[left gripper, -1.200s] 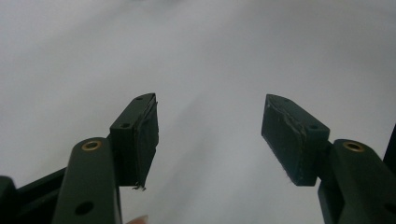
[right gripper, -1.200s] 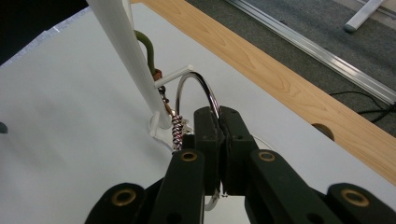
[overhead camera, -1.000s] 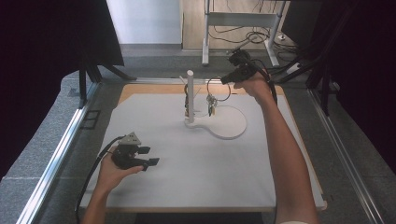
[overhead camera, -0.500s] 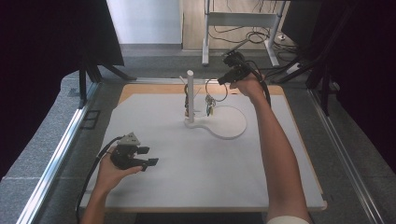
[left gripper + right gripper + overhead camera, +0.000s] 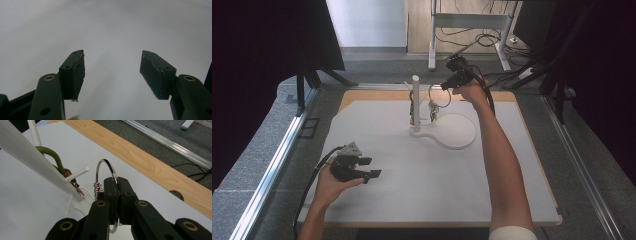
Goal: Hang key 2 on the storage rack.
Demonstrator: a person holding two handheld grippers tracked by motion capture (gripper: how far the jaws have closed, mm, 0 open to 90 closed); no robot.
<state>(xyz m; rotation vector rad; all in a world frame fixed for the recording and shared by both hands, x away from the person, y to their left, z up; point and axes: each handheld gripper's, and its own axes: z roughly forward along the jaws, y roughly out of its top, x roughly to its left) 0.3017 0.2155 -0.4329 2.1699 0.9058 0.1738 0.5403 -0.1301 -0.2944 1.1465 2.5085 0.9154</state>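
**Ring held beside the peg stand, not yet hung**

The right tool (image 5: 117,195) is clamped on a metal ring (image 5: 106,173), its jaws pressed together over the ring's wire. In the high view the ring (image 5: 439,96) is held in the air just to the right of the white stand (image 5: 416,102), level with the upper part of its post. A short bundle of trinkets hangs below the ring, close to the post. The stand carries thin side pegs (image 5: 77,174); a green cord (image 5: 53,157) is already looped over one of them.

Judgement: the step in hand is hanging the ring on the stand. The next move calls for lining the ring's opening up with a free peg tip, sliding it on, then easing the jaws apart without knocking the stand.

The left tool (image 5: 362,168) rests low on the white worktop (image 5: 412,190), well to the near left of the stand, jaws wide apart and holding nothing.

No brand, label or writing can be read.
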